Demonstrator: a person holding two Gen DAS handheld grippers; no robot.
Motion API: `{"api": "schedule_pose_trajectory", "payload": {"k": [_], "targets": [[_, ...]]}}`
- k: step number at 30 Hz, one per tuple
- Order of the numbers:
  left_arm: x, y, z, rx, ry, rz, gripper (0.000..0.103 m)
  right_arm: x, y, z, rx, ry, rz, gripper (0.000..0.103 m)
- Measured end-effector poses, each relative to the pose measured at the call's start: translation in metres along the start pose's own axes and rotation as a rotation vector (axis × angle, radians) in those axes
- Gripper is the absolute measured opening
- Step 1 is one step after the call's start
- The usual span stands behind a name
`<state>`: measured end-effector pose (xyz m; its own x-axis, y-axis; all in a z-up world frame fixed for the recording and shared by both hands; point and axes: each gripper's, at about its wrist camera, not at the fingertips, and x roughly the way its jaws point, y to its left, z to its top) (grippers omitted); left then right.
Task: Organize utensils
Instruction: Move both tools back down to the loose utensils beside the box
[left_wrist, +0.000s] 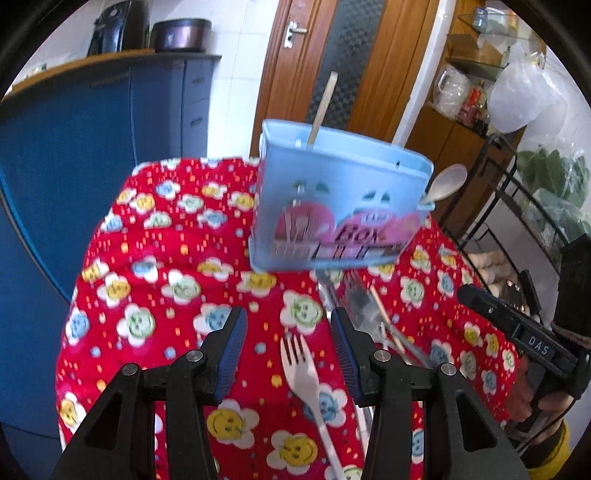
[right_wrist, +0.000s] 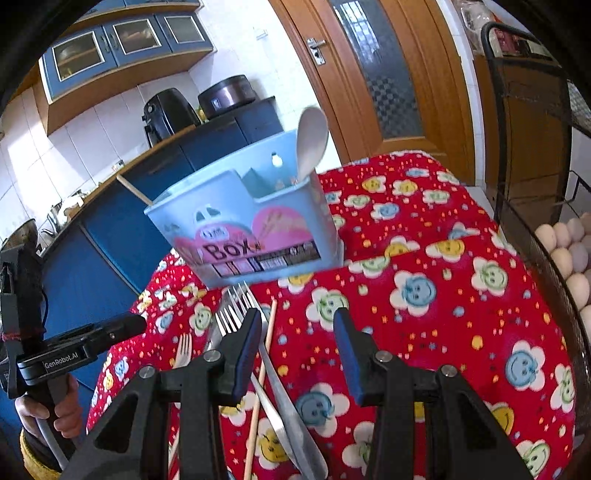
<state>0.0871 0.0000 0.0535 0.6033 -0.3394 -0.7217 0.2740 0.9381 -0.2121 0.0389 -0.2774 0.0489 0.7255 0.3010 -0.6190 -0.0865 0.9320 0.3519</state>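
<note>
Left claw (left_wrist: 288, 354) spread, nothing pinched; white plastic fork (left_wrist: 303, 373) lies on the bench (left_wrist: 166, 258) directly between and below its jaws, tines pointing away toward the blue utensil box (left_wrist: 332, 199), handle running back under the claw. Long axis roughly in line with the claw's reach, so the left hand is the nearer. Fork pale, flat, slim-handled. Right of it, metal forks (right_wrist: 236, 310), a knife (right_wrist: 291, 406) and a chopstick (right_wrist: 262, 373) lie parallel, under the left jaw of the right claw (right_wrist: 295, 350), also spread and empty. Box already holds a white spoon (right_wrist: 312, 140).
</note>
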Motion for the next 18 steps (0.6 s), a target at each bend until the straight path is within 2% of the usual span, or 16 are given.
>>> {"api": "schedule_pose_trajectory", "payload": {"k": [8, 15, 18], "targets": [[0.015, -0.001, -0.027, -0.007, 0.122, -0.011, 0.048, 0.003, -0.003, -0.012, -0.001, 0.036, -0.014, 0.044], [0.027, -0.011, -0.044, 0.021, 0.206, -0.024, 0.048, 0.005, -0.005, -0.018, 0.006, 0.052, -0.02, 0.044], [0.032, -0.015, -0.051, 0.044, 0.221, -0.005, 0.048, 0.005, -0.007, -0.019, 0.009, 0.055, -0.021, 0.044]]}}
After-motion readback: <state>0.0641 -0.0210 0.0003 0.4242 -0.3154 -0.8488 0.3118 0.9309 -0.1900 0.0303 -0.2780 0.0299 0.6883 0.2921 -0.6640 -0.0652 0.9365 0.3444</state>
